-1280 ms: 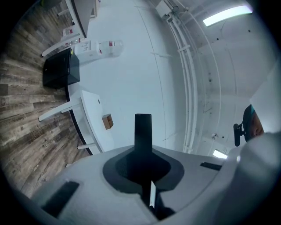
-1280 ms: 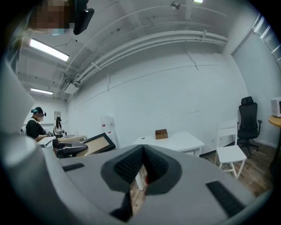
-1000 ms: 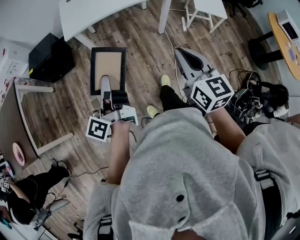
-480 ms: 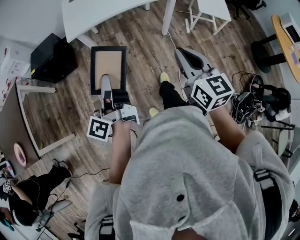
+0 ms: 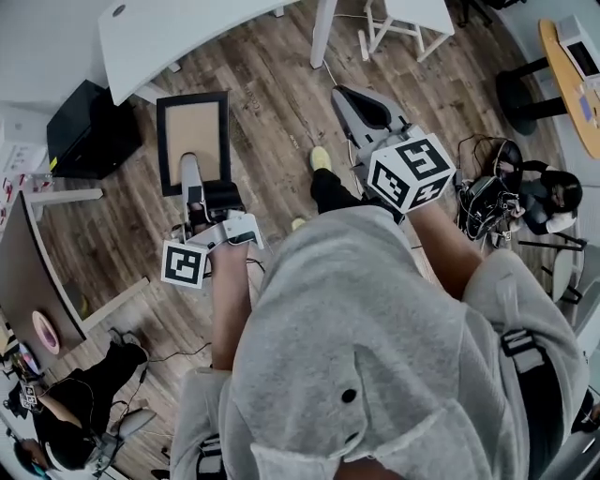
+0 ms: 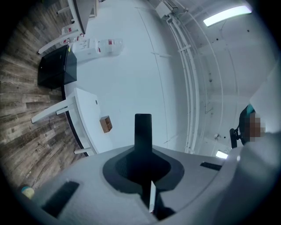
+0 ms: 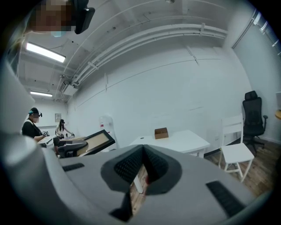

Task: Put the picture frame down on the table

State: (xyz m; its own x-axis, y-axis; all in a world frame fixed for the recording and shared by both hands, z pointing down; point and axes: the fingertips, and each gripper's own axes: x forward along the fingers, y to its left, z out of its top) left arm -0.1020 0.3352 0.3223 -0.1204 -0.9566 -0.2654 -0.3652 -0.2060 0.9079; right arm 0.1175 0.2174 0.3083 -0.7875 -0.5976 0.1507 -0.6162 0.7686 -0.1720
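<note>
The picture frame [image 5: 193, 141], black-edged with a brown board inside, is held flat out in front of me, above the wood floor and just short of the white table [image 5: 187, 33]. My left gripper [image 5: 191, 178] is shut on its near edge. In the left gripper view the frame [image 6: 142, 132] shows edge-on as a dark bar rising from between the jaws. My right gripper [image 5: 361, 105] hangs to the right of the frame, apart from it, shut with nothing in it. From the right gripper view the frame [image 7: 94, 141] shows tilted at the left.
A small brown box [image 7: 161, 132] sits on the white table [image 7: 175, 140]. A black cabinet [image 5: 89, 131] stands on the floor left of the frame. A dark desk [image 5: 23, 272] is at far left, a white chair [image 5: 412, 19] at the back, and cables and gear [image 5: 497, 197] at right.
The frame and my left gripper have shifted left and toward the white table's edge. The right gripper has drifted left too. Both grips are unchanged.
</note>
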